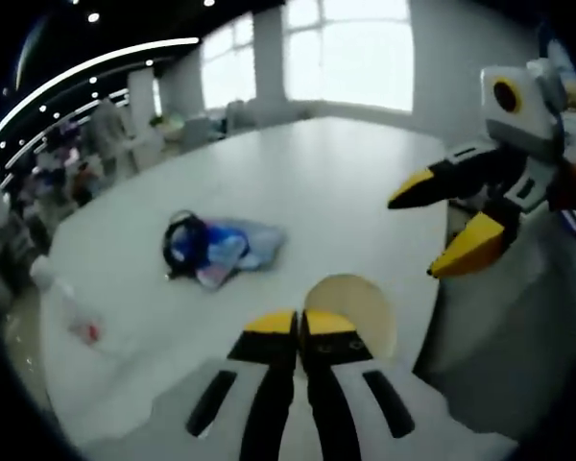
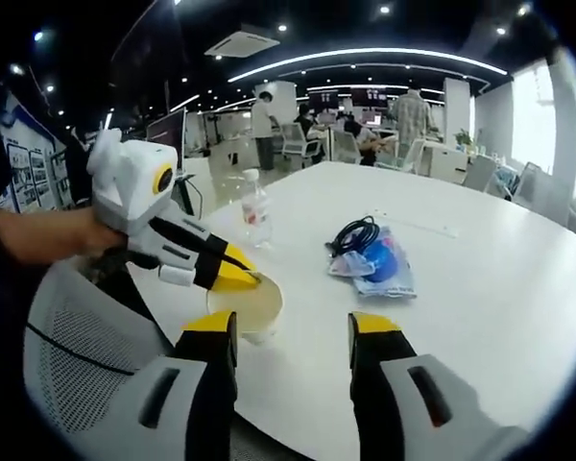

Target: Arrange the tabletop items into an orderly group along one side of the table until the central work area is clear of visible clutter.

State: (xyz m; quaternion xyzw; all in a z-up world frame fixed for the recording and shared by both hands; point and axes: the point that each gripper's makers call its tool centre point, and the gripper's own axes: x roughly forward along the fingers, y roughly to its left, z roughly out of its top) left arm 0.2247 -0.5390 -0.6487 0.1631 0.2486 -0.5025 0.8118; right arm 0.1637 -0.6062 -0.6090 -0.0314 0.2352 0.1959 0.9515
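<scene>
Left hand-held gripper (image 2: 238,274) closed on cup (image 2: 245,307) rim, frame centre, near table (image 2: 480,288) edge. Right hand-held gripper (image 2: 293,331) open, empty. Recommend: keep cup level, slide edgewise toward pouch (image 2: 370,259) w/ cable.

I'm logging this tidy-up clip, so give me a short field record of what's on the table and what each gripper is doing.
surface: white round table
near edge: shallow beige round dish
middle: blue plastic packet with black coiled cable
far side: clear plastic bottle, upright
left gripper: jaws together at the dish rim
right gripper: jaws apart, empty, facing the dish
seating: grey mesh chair beside the table
</scene>
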